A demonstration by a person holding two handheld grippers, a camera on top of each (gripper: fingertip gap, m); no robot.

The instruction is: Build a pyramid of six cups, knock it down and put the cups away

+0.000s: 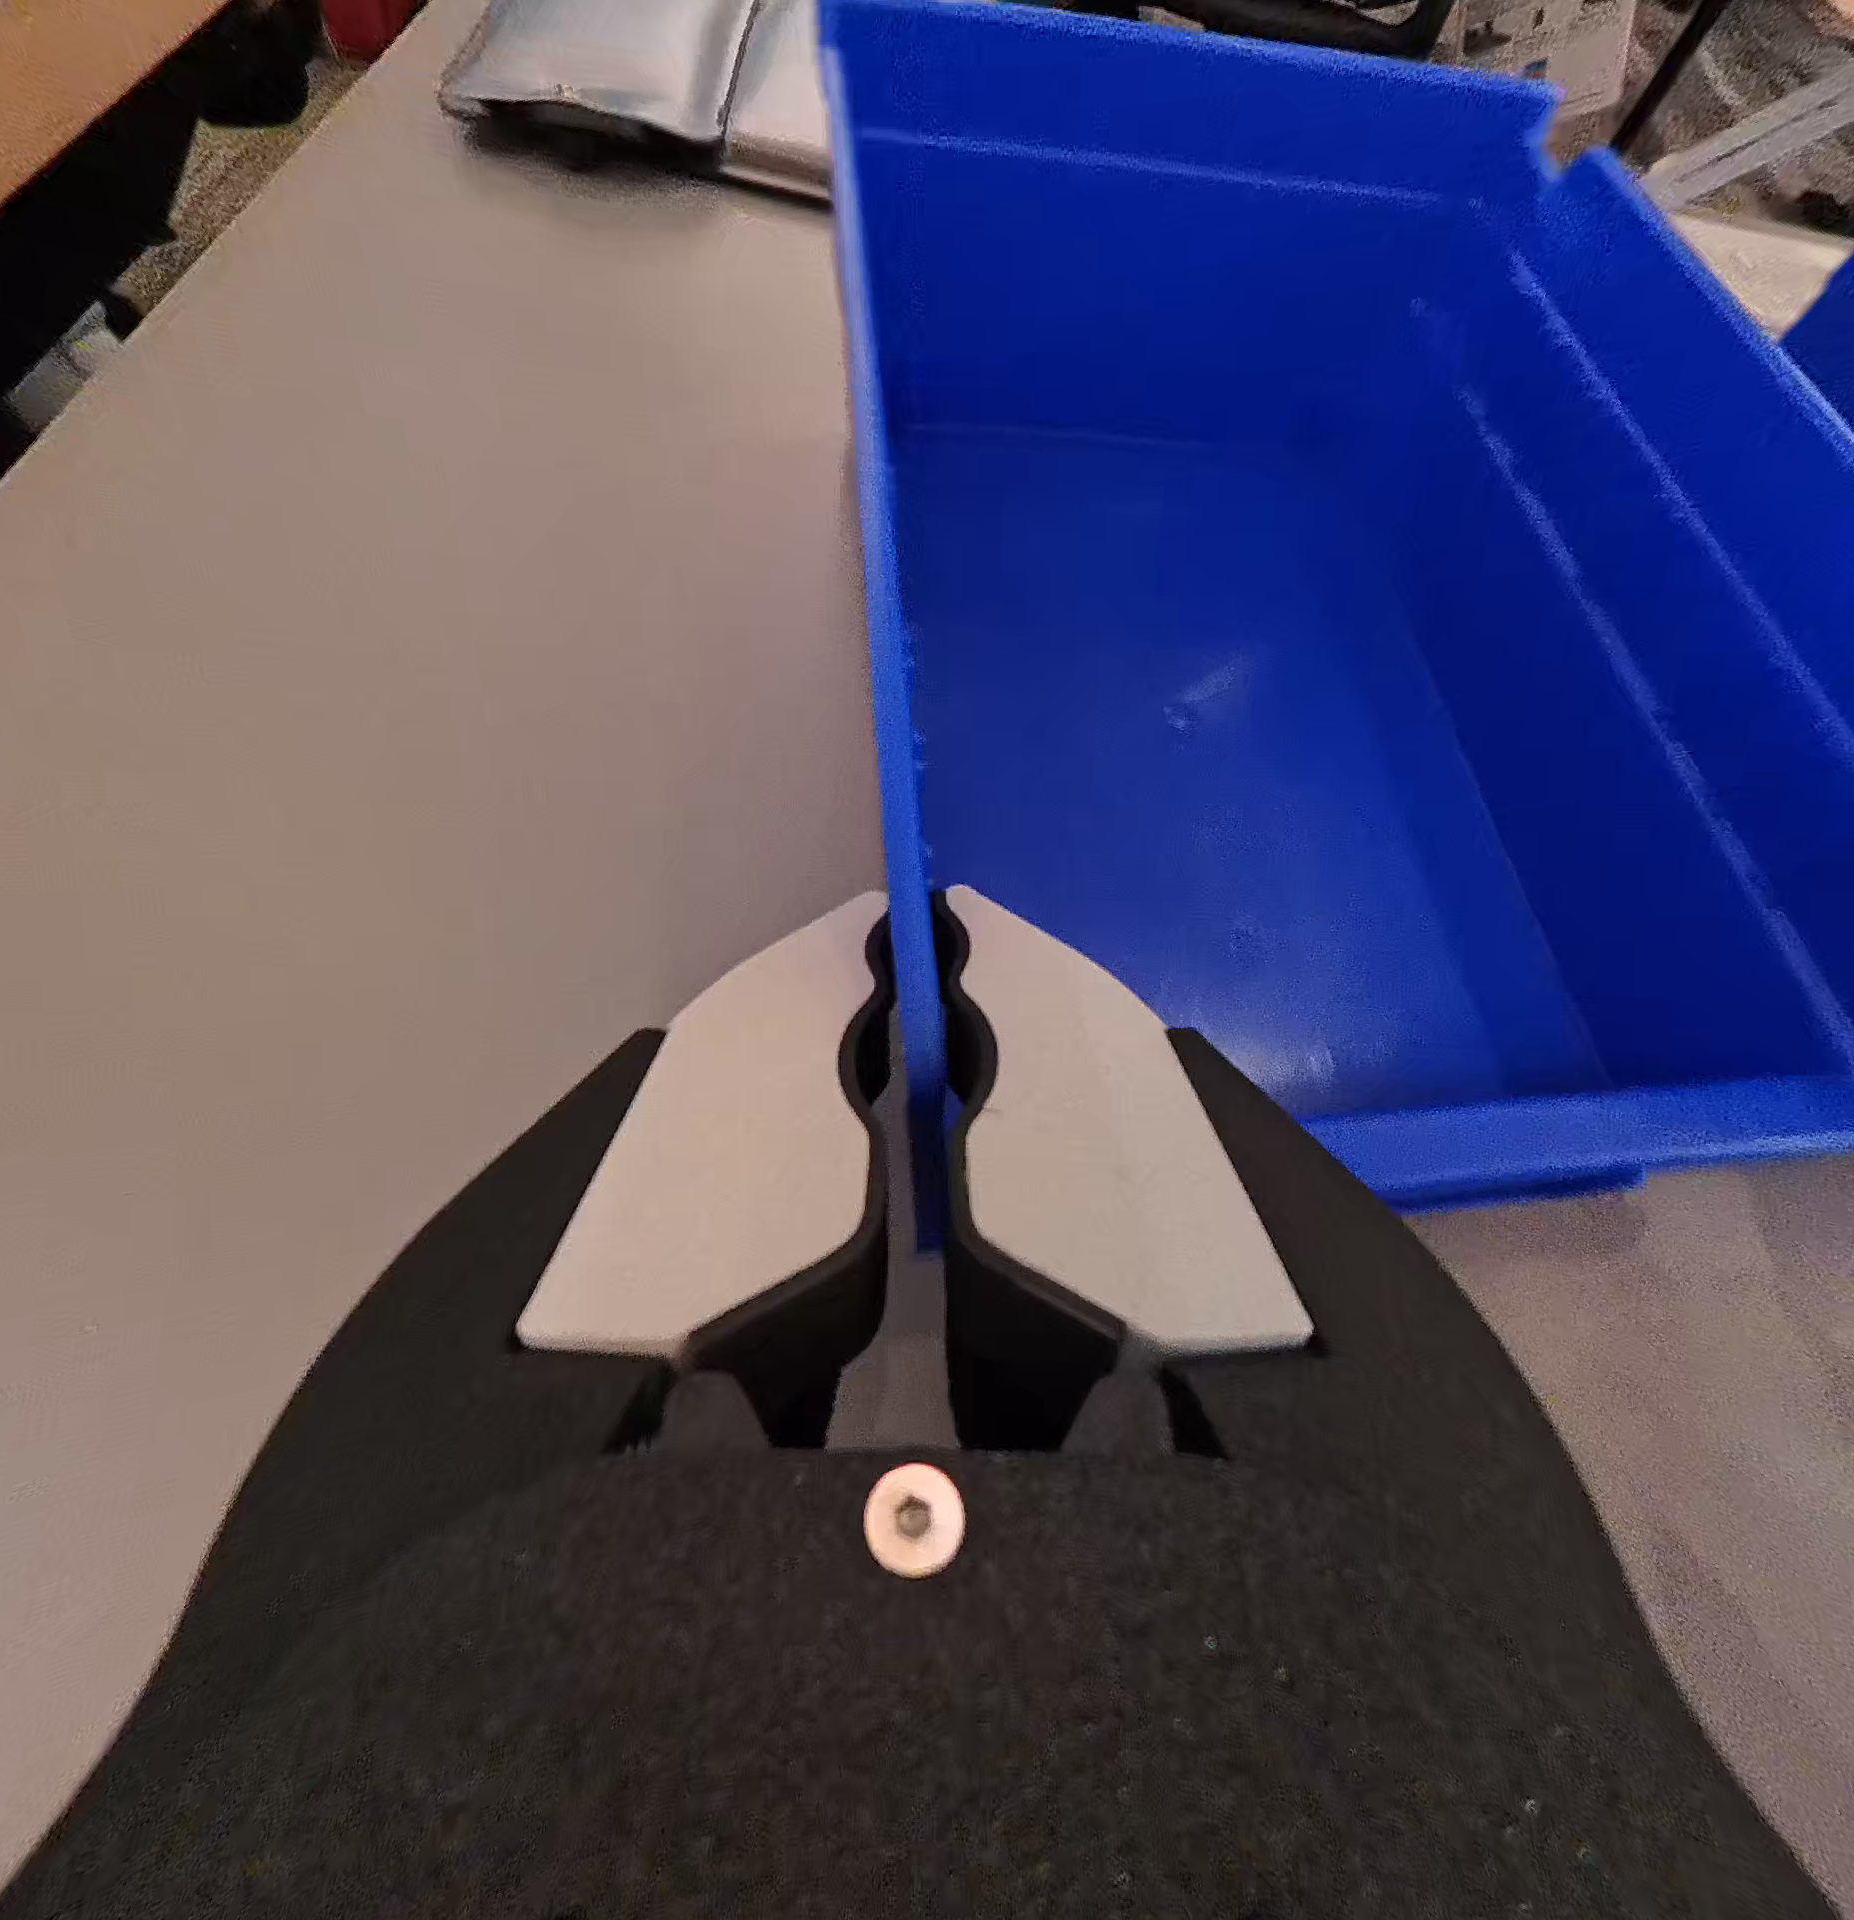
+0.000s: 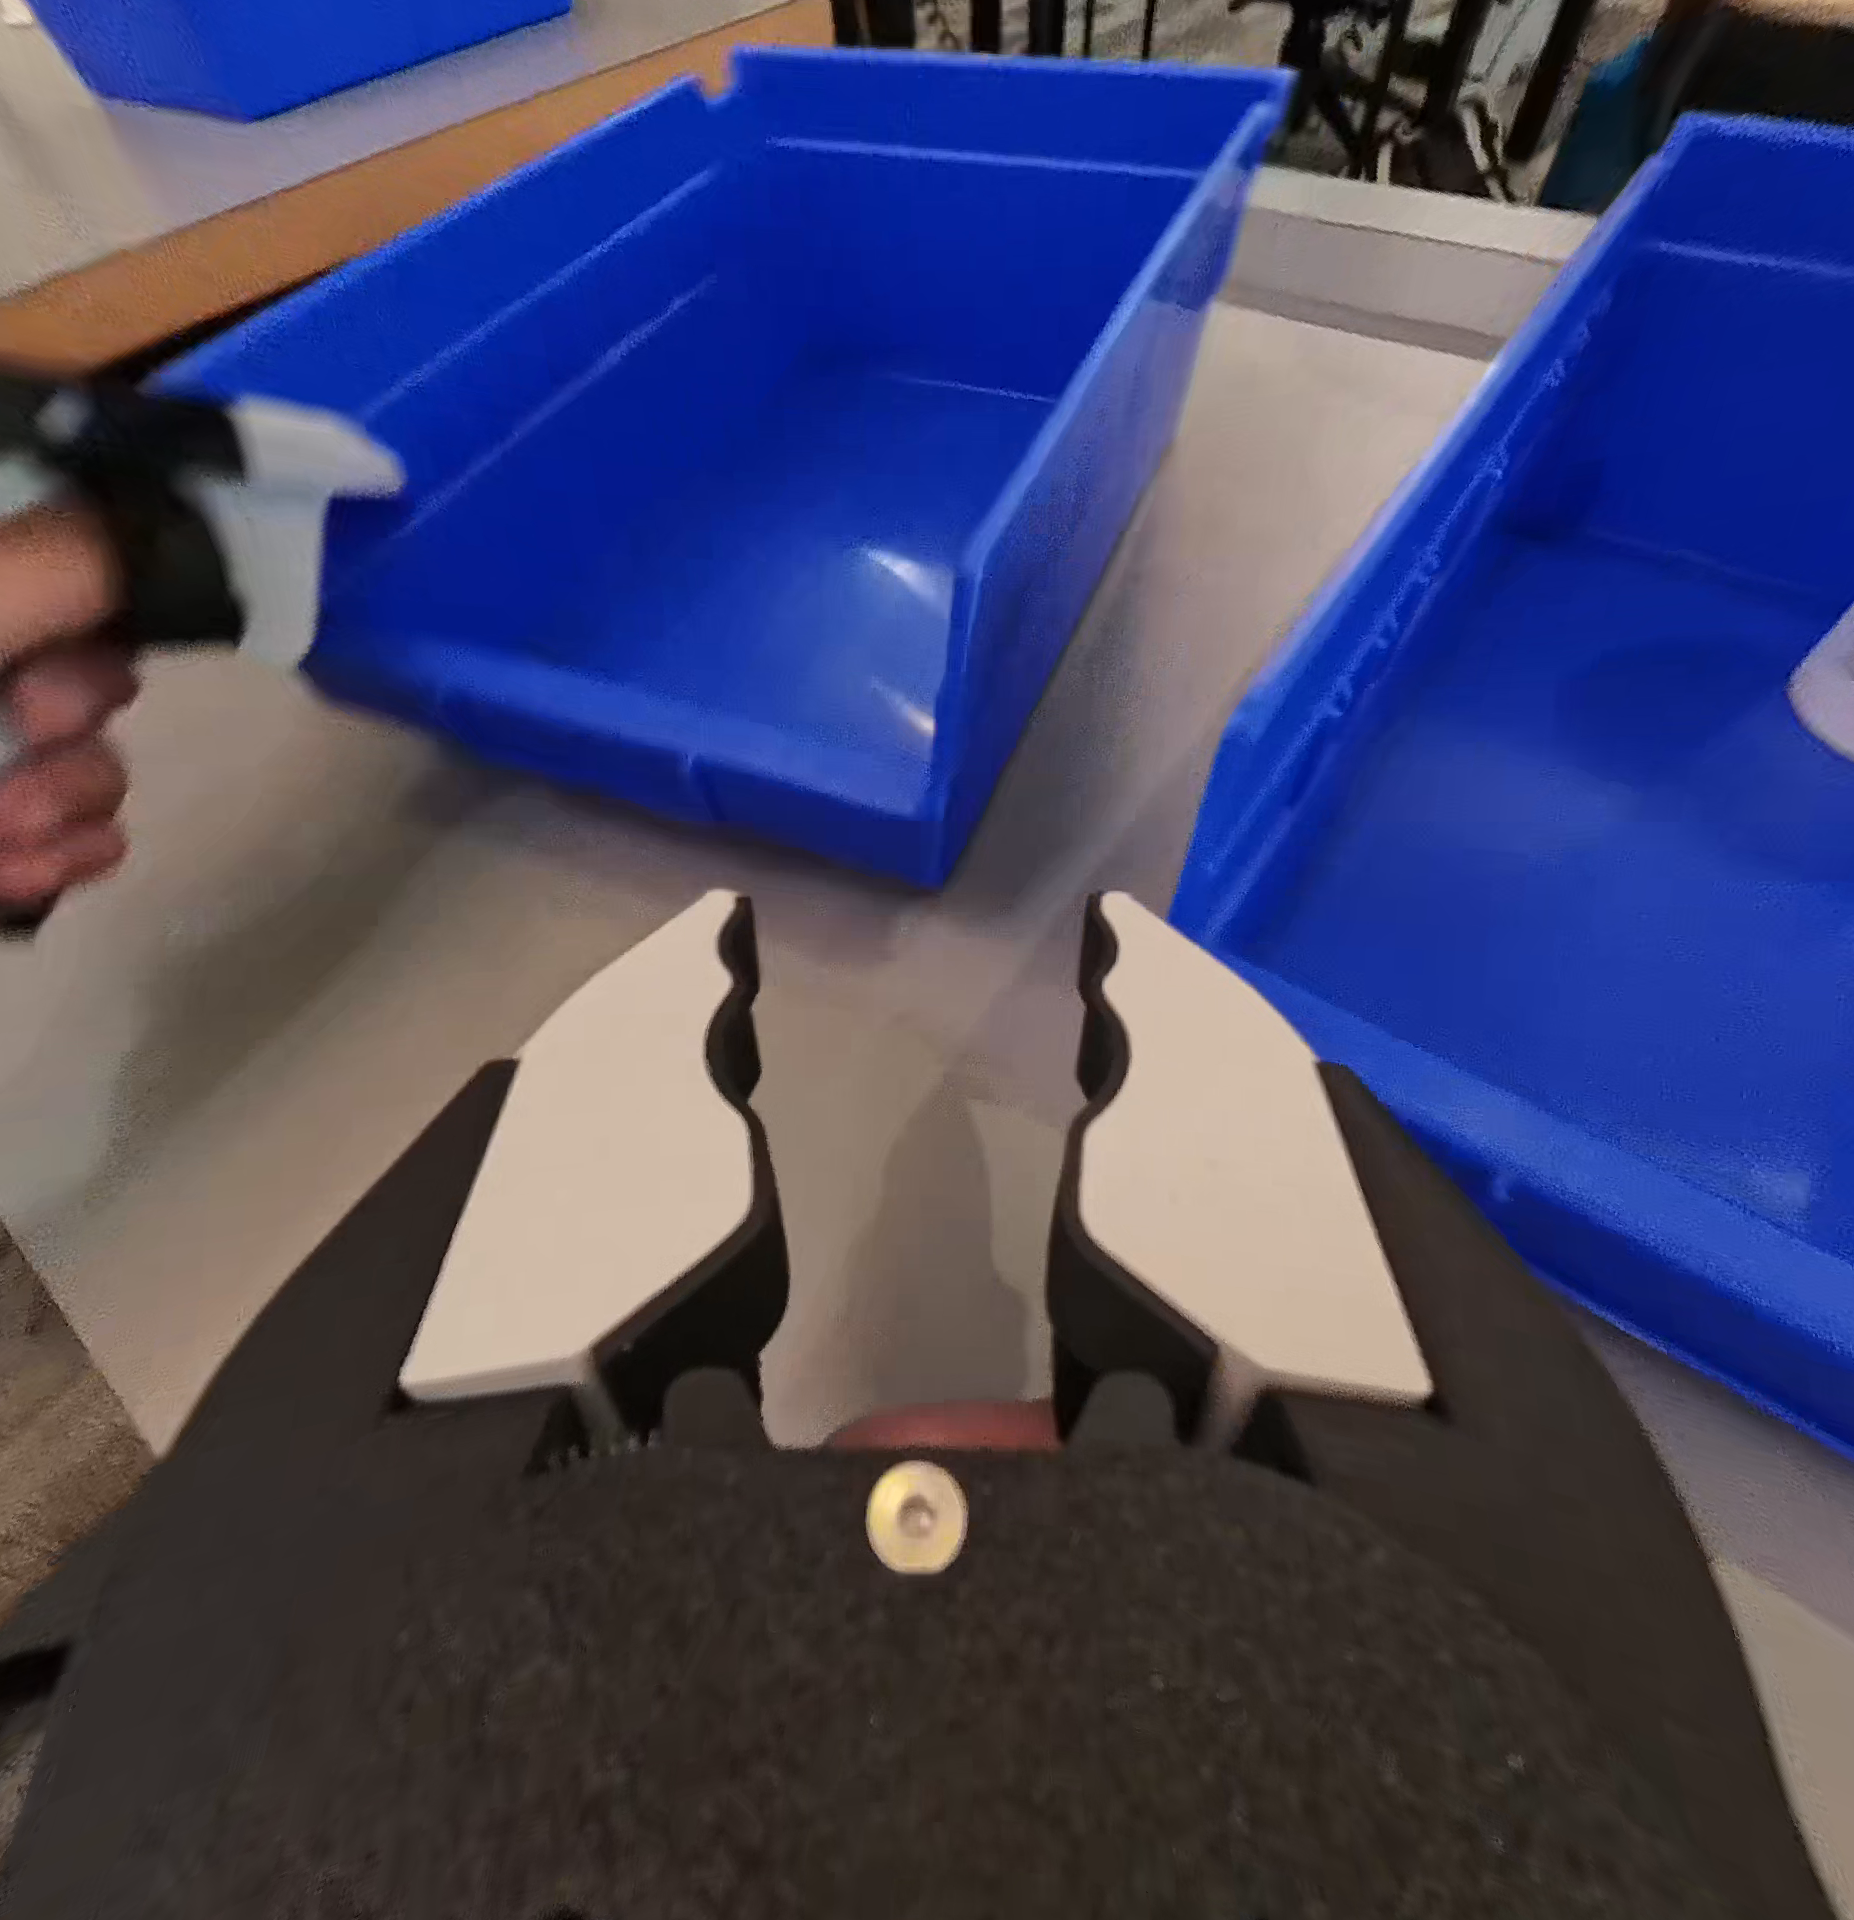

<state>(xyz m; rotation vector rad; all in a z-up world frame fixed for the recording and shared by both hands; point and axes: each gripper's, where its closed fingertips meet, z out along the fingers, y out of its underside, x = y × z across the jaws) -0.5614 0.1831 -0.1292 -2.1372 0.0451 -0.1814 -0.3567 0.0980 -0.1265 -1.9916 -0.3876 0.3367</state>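
Observation:
My left gripper (image 1: 915, 904) is shut on the left side wall of an empty blue bin (image 1: 1110, 312) that stands on the grey table (image 1: 383, 727); both pads press on the thin wall near its front corner. The right wrist view shows the same grip (image 2: 289, 488) on that bin (image 2: 694, 468). My right gripper (image 2: 918, 914) is open and empty above the table, in front of the gap between that bin and a second blue bin (image 2: 1474, 935). A white object (image 2: 1848, 686), cut off by the frame's edge, lies in the second bin.
A third blue bin (image 2: 279, 42) stands far back on the left. A person's hand (image 2: 40, 727) holds the left gripper. A silver-grey pouch (image 1: 611, 94) lies at the table's far end. The second bin's corner (image 1: 1848, 353) also shows in the left wrist view.

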